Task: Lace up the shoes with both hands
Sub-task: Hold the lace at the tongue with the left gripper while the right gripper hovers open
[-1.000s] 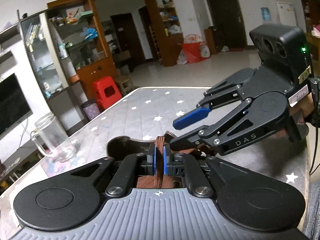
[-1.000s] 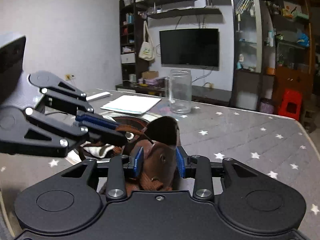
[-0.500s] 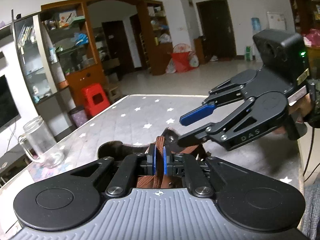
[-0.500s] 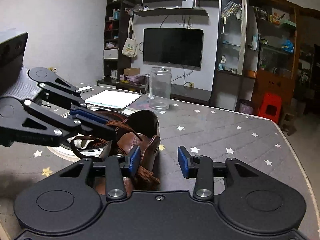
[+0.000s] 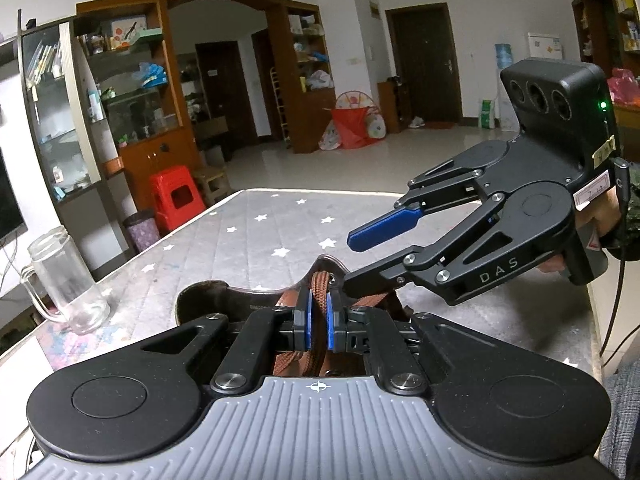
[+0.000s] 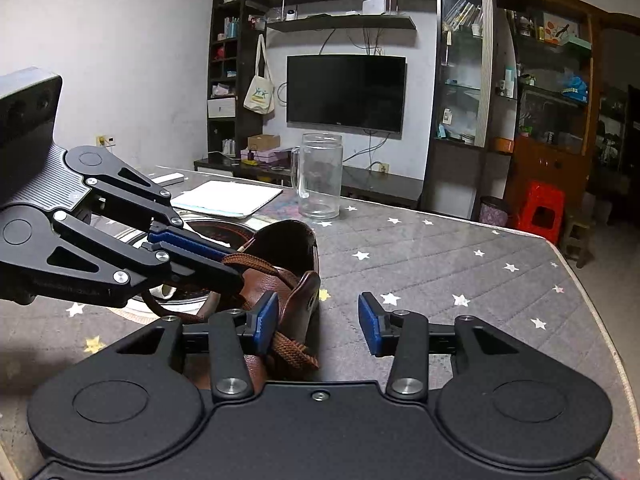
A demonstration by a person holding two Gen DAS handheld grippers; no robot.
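One lace (image 5: 318, 320) pinched inside left tool (image 5: 318, 322).

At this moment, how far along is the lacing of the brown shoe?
Early. The left gripper is shut on the brown lace above the shoe. The right gripper has just been opening; its pads press on nothing. No crossed rows or knot visible; most lacing remains.

Shoe (image 6: 280, 276) sits on the desk (image 6: 460, 264), landmark. Glass jar (image 6: 320, 176) behind shoe, paper sheet (image 6: 228, 198) behind-left of it. Lace (image 6: 294, 354) trails off shoe's near end. Left gripper (image 6: 236, 264) over shoe from left, right gripper (image 6: 318, 322) just in front
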